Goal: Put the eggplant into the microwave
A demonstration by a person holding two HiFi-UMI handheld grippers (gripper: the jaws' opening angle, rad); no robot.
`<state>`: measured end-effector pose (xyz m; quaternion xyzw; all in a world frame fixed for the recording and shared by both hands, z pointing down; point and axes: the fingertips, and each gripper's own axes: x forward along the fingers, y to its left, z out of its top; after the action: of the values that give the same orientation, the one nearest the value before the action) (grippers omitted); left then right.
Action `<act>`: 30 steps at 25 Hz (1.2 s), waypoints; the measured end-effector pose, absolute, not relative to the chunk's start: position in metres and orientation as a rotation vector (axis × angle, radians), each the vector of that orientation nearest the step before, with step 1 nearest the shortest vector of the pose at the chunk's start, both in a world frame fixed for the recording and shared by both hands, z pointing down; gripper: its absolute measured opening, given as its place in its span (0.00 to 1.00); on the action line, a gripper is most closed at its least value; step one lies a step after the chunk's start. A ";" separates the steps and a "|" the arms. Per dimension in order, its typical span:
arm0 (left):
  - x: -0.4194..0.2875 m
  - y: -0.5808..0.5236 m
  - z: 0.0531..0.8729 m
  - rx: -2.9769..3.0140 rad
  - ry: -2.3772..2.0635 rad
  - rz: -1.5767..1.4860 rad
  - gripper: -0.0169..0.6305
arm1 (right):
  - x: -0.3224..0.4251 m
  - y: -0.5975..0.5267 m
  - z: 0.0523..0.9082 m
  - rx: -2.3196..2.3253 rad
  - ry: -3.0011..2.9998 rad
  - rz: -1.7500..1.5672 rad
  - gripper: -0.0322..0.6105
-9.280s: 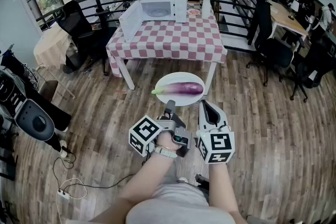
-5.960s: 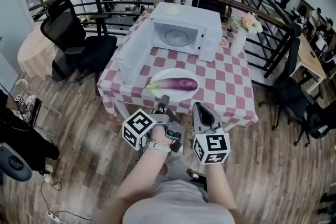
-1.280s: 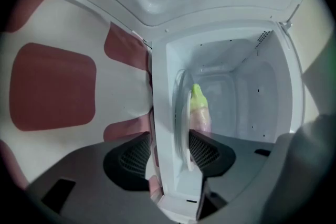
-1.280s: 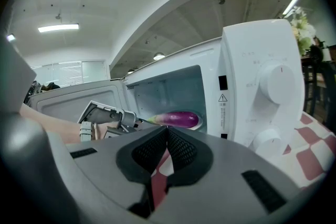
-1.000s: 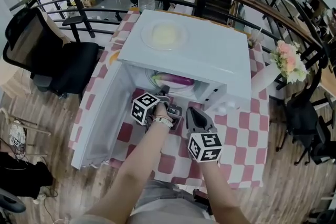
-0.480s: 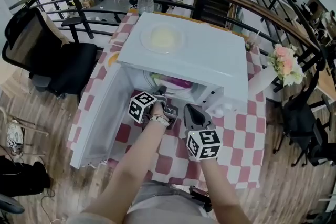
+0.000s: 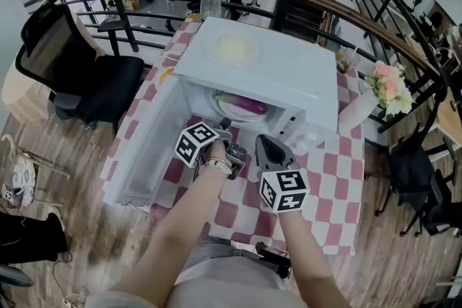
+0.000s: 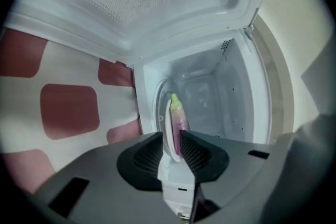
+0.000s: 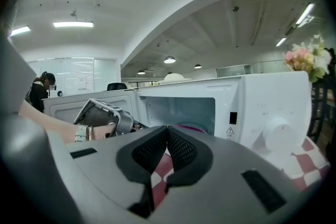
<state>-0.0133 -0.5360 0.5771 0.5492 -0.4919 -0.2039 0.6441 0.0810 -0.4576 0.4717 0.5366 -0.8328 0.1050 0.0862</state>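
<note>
The purple eggplant (image 7: 249, 105) lies on a white plate (image 7: 225, 109) inside the open white microwave (image 7: 281, 76). My left gripper (image 7: 225, 128) hovers at the mouth of the cavity, just short of the plate. In the left gripper view the eggplant (image 8: 180, 122) and the edge-on plate (image 8: 168, 115) show beyond the narrow gap of the left gripper (image 8: 171, 137). Its jaws are closing and the pads press on nothing. My right gripper (image 7: 266, 143) hangs in front of the control panel, the right gripper (image 9: 167, 131) shut and empty.
The microwave door (image 7: 148, 148) swings wide to the left over the red-checked table (image 7: 328, 191). A second plate (image 7: 232, 49) rests on the microwave's top. A vase of flowers (image 7: 364, 101) stands right, a bottle (image 7: 210, 0) behind, a black chair (image 7: 79, 76) left.
My left gripper has drawn back from the plate's rim to the cavity mouth, and both grippers sit a little higher. Plate and eggplant stay inside the microwave.
</note>
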 end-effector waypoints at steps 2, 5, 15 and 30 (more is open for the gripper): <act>-0.015 -0.525 0.571 1.254 -1.124 -0.469 0.13 | 0.081 -0.451 0.465 1.599 -2.490 0.301 0.09; -0.017 -0.513 0.561 1.281 -1.117 -0.480 0.04 | 0.079 -0.439 0.455 1.600 -2.505 0.278 0.09; -0.016 -0.478 0.505 1.523 -1.028 -0.484 0.03 | 0.075 -0.406 0.433 1.594 -2.537 0.231 0.09; -0.003 -0.446 0.448 1.932 -1.005 -0.384 0.03 | 0.071 -0.390 0.419 1.605 -2.565 0.169 0.09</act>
<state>-0.0026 -0.4463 0.4478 0.7809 -0.4063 -0.1551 0.4484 0.0709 -0.3897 0.4192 0.5288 -0.8451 0.0555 0.0556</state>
